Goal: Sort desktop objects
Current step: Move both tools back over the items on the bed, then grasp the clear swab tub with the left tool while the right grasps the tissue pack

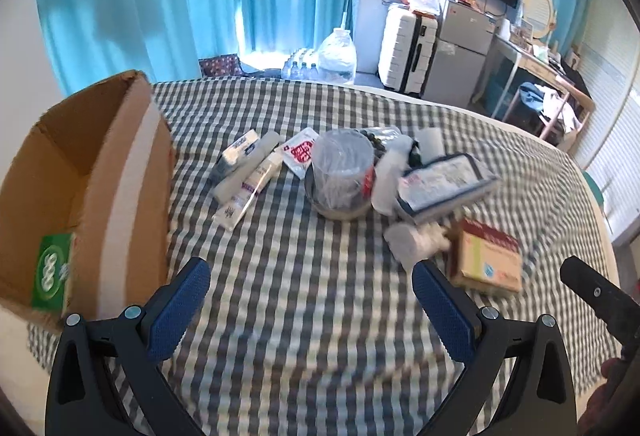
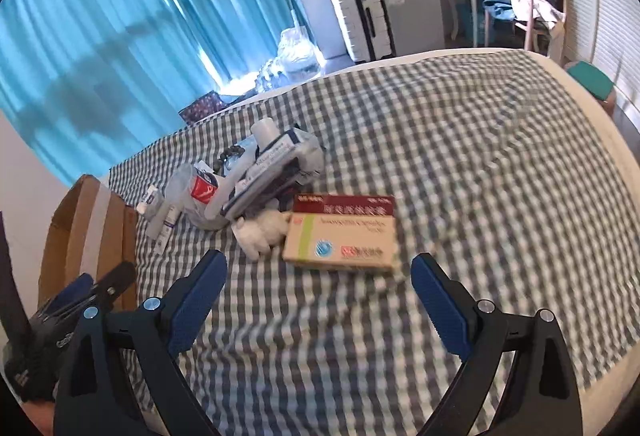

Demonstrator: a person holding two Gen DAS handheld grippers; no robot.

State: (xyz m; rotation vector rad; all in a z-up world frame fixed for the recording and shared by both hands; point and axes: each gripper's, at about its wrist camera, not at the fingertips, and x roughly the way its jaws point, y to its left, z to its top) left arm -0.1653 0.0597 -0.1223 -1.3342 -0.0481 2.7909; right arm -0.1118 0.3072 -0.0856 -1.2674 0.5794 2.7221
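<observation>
Blue-padded left gripper (image 1: 310,300) nearest the lens, jaws spread wide, nothing between them, hovering over checked cloth (image 1: 304,356). Right gripper (image 2: 318,298) likewise released and empty, low over the same cloth. Just ahead of the right jaws: flat medicine box (image 2: 340,232), beige with a red band, lying face up, closest item to that side. Beside it, touching or nearly so, small white plush toy (image 2: 262,230). Further out, main clutter pile: clear plastic cup (image 1: 340,176) upright, blue-edged pouch (image 1: 444,188) leaning on the heap, white tubes (image 1: 248,176) lying flat left of the cup, red-and-white sachet (image 1: 302,152) next to them; dark beads at the back, hard to make out. Cardboard box (image 1: 92,188) open at far left of the left view, green packet (image 1: 52,272) already inside, so sorting looks started but most items still on the cloth. Step in hand, by the look of it: approach for a pick, probably the medicine box with the right side. Next move calls for lowering, straddling the box across its narrower side, closing firmly, then carrying left to the carton. Risk: soft cloth, thin flat box, pads may slide over the top edge. Motion blur around the items, labels unreadable.
</observation>
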